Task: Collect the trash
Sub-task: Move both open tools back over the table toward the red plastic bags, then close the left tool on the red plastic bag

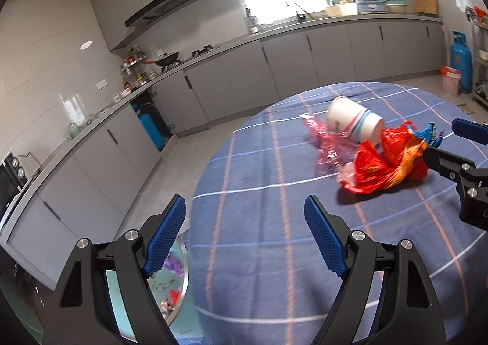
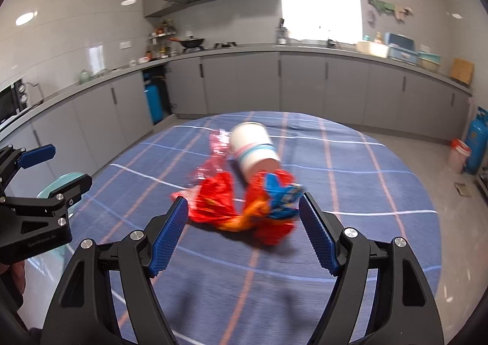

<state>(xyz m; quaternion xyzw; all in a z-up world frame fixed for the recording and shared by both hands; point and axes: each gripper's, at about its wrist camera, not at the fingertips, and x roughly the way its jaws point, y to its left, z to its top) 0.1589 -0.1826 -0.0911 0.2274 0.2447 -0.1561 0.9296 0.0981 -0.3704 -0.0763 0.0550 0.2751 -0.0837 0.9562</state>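
On the blue checked counter (image 2: 366,192) lies the trash: a tipped white cup (image 2: 254,148), a pink foil scrap (image 2: 218,144) beside it, and a crumpled red-and-orange wrapper (image 2: 244,211) at the cup's mouth. Just short of the wrapper, the right tool (image 2: 242,233) stands apart and empty. Further left, the left tool (image 1: 245,240) is likewise apart, holding nothing, above the counter's edge and a metal basin (image 1: 183,268).

Left tool (image 1: 245,233) open above checked tablecloth (image 1: 259,253), tipped paper cup (image 1: 350,122) touching red wrapper (image 1: 375,168)
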